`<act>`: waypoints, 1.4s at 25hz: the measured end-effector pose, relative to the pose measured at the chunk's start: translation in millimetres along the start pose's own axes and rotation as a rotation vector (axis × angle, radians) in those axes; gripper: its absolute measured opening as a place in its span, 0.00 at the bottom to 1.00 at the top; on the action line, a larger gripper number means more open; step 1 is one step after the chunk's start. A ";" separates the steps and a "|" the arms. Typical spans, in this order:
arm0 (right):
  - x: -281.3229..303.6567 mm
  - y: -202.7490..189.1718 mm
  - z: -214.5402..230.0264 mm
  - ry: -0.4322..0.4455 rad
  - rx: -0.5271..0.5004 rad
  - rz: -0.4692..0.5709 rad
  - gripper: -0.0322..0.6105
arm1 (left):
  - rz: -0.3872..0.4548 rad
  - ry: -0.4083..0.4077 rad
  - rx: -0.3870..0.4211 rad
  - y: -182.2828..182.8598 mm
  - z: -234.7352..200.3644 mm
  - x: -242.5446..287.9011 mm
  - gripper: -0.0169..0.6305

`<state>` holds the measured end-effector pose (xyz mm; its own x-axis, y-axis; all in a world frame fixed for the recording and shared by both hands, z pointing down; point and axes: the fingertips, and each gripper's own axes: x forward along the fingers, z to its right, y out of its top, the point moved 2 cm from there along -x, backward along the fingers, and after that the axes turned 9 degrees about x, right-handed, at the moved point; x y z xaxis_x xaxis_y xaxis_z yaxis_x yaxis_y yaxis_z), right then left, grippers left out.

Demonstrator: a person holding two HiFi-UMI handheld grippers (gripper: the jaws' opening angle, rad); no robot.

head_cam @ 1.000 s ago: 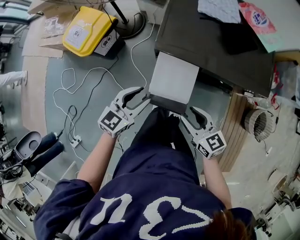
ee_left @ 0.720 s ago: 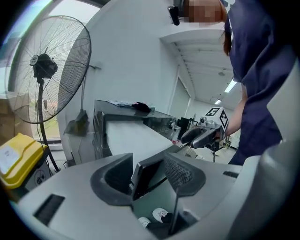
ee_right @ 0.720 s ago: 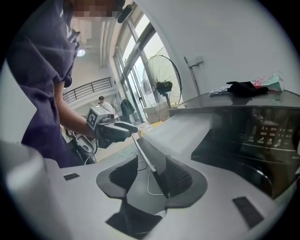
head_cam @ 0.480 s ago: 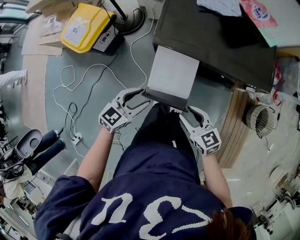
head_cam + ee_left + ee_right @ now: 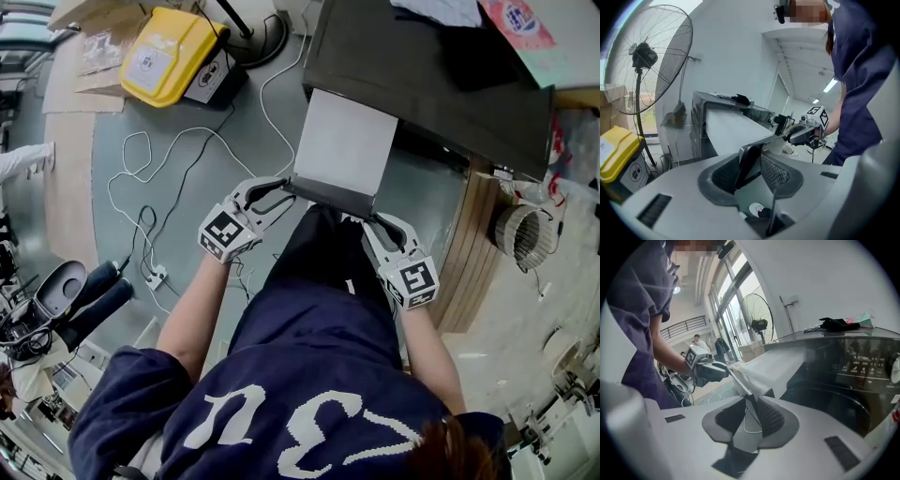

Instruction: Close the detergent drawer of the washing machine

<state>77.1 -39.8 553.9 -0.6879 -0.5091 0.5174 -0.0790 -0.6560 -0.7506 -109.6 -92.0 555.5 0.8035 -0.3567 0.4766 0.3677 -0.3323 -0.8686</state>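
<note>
The wide white detergent drawer (image 5: 342, 141) stands pulled out of the dark washing machine (image 5: 441, 94). Its dark front panel (image 5: 328, 195) faces the person. My left gripper (image 5: 281, 192) is at the panel's left corner and my right gripper (image 5: 372, 223) at its right corner. In the left gripper view the panel's edge (image 5: 749, 159) lies between the closing jaws of the left gripper (image 5: 757, 152), against one pad with a gap to the other. In the right gripper view the panel's corner (image 5: 751, 389) sits at the tips of the right gripper (image 5: 752, 401), whose jaws are closing.
On the floor lie a yellow case (image 5: 173, 56), white cords (image 5: 150, 187) and a fan base (image 5: 258, 42). A cloth (image 5: 441, 9) lies on the machine's top. A wire basket (image 5: 520, 239) and a wooden panel (image 5: 473, 253) stand at the right.
Both grippers have sunk a little and settled onto the drawer front's corners. Their jaws have drawn narrower around the panel.
</note>
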 end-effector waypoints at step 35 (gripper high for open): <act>12.8 60.2 41.9 -0.140 0.055 0.166 0.20 | 0.068 0.054 -0.005 46.3 -49.7 27.0 0.24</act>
<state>93.8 -109.2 532.6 -0.5810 -0.6826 0.4432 0.0692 -0.5841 -0.8088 -94.1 -160.5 534.9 0.8004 -0.4249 0.4229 0.3105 -0.3095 -0.8988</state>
